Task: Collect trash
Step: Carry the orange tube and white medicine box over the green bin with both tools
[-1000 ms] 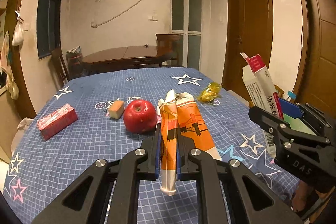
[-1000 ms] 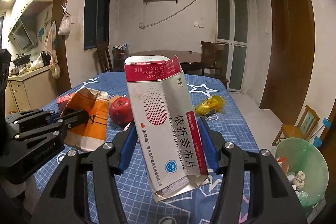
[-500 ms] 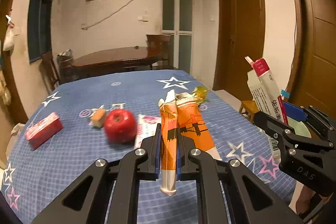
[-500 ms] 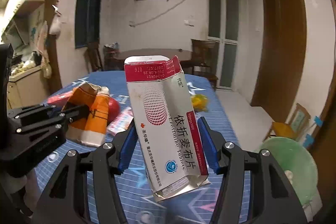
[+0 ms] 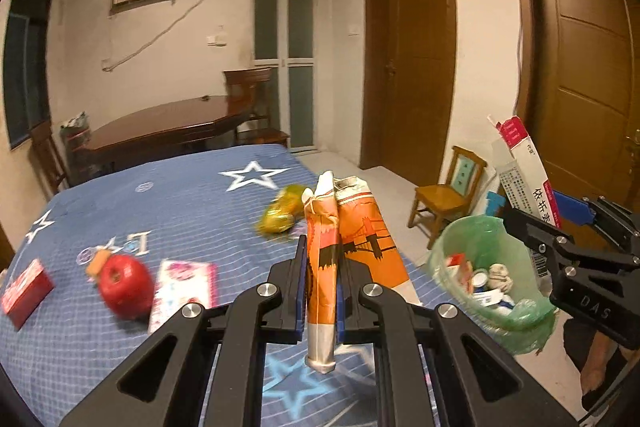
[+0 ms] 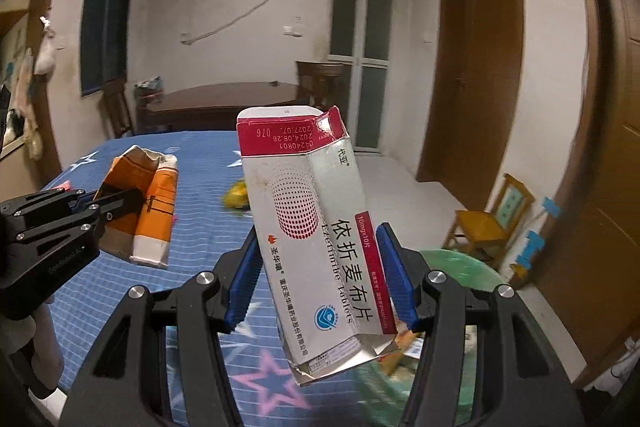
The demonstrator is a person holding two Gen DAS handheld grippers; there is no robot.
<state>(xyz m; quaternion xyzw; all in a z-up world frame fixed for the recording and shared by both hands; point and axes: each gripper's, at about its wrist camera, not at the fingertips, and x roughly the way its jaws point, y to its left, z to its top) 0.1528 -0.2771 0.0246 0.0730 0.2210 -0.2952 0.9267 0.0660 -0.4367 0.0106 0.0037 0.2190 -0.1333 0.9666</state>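
My left gripper (image 5: 320, 283) is shut on a crumpled orange and white carton (image 5: 344, 247), held upright above the blue star tablecloth (image 5: 180, 195). My right gripper (image 6: 320, 279) is shut on a white and red medicine box (image 6: 316, 227), held tilted near the table's right edge. In the left wrist view the medicine box (image 5: 528, 175) and right gripper (image 5: 576, 251) sit beside a green-lined trash bin (image 5: 488, 267) holding several scraps. The bin (image 6: 452, 267) shows partly behind the box in the right wrist view. A yellow wrapper (image 5: 280, 215) lies on the table.
On the table lie a red apple (image 5: 124, 283), a pink packet (image 5: 184, 287), a red box (image 5: 26, 291) and a small orange piece (image 5: 98, 261). A small wooden chair (image 5: 452, 195) stands by the bin. A dark wooden table (image 5: 160, 131) and doors are behind.
Both grippers have swung to the right with their loads still held. The trash bin has come into the left wrist view and lies closer under the right gripper.
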